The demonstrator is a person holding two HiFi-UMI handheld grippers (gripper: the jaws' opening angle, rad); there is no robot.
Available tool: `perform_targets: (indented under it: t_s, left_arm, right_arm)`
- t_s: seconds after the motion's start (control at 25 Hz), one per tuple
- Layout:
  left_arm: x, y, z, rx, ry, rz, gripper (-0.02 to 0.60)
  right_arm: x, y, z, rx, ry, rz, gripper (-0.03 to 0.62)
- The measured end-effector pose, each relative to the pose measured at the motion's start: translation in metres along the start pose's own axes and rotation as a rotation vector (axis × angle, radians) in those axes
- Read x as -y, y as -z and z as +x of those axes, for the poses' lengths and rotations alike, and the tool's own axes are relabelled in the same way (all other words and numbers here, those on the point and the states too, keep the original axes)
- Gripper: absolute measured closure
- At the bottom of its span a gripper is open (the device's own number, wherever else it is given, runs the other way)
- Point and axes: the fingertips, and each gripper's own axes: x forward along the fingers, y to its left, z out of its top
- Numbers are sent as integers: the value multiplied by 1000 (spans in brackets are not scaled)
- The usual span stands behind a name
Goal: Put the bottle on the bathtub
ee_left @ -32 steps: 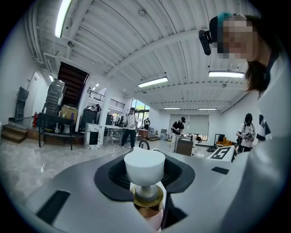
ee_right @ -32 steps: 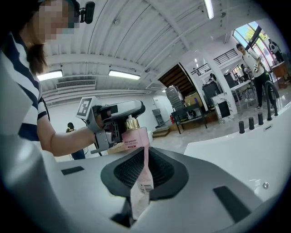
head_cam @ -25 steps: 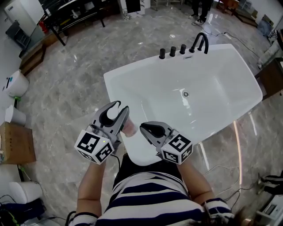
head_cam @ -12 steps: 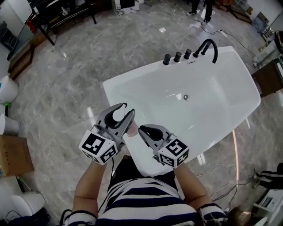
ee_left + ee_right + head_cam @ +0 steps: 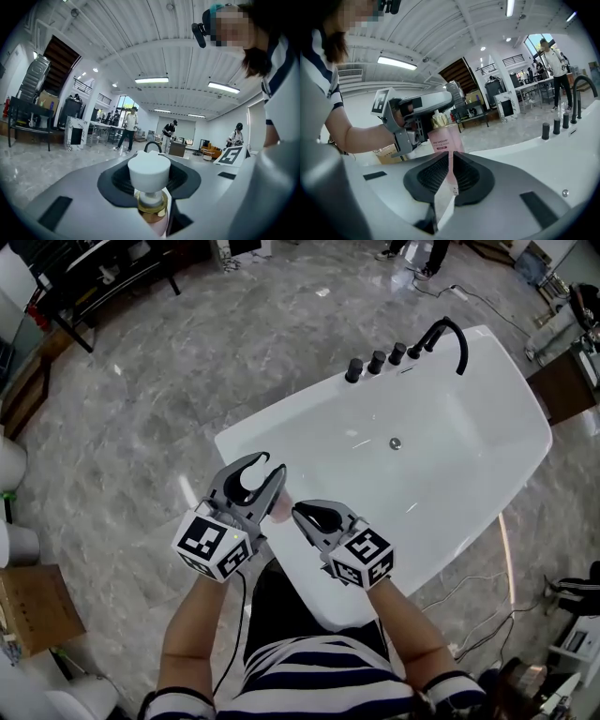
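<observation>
left hand-held gripper point(image 5: 266, 465) clamps bottle point(image 5: 149, 177) neck | right hand-held gripper point(image 5: 300, 513) closed, empty | both over bathtub point(image 5: 239, 432) end

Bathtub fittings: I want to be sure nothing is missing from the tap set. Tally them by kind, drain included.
Black knobs: 3
Black spout: 1
Drain: 1
Total: 5
</observation>
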Motion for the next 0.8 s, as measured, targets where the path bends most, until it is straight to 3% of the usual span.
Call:
perform_targets:
  t_s: [0.2,0.24,0.32,0.8]
  left_arm:
    - [-34,6,13,-13,10,2,442]
    - [-40,7,15,-15,13,2,442]
    - [-50,8,20,-19,19,4,442]
    - [-106,21,54,-44,44,6,442]
  right_arm:
    - [16,-3,35,6,40,18,562]
    - [18,-4,42,7,43,20,551]
    - [21,-6,56,-1,40,18,456]
    - [59,-12,127,-40,73,-65,361]
